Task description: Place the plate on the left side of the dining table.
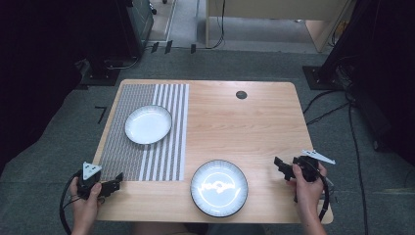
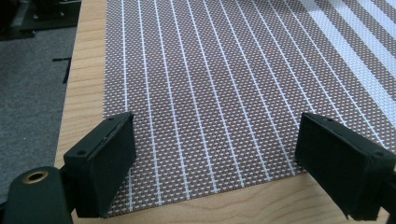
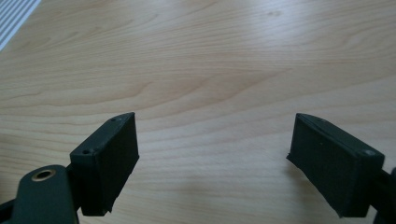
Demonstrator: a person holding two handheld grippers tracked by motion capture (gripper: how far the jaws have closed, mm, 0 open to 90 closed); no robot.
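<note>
A white plate (image 1: pixel 148 124) rests on the brown striped placemat (image 1: pixel 122 147) at the table's left. A second white plate with a dark rim (image 1: pixel 219 188) sits on bare wood near the front edge. My left gripper (image 1: pixel 116 183) hovers at the mat's front left corner, jaws wide apart over the woven mat (image 2: pixel 210 93) with nothing between them. My right gripper (image 1: pixel 280 166) is held right of the dark-rimmed plate, jaws wide apart above the bare wooden table (image 3: pixel 210 70).
A small dark round grommet (image 1: pixel 241 95) is set in the table (image 1: pixel 254 122) near its far edge. Cables (image 1: pixel 337 110) trail on the grey floor to the right. Dark stands and furniture lie beyond the table.
</note>
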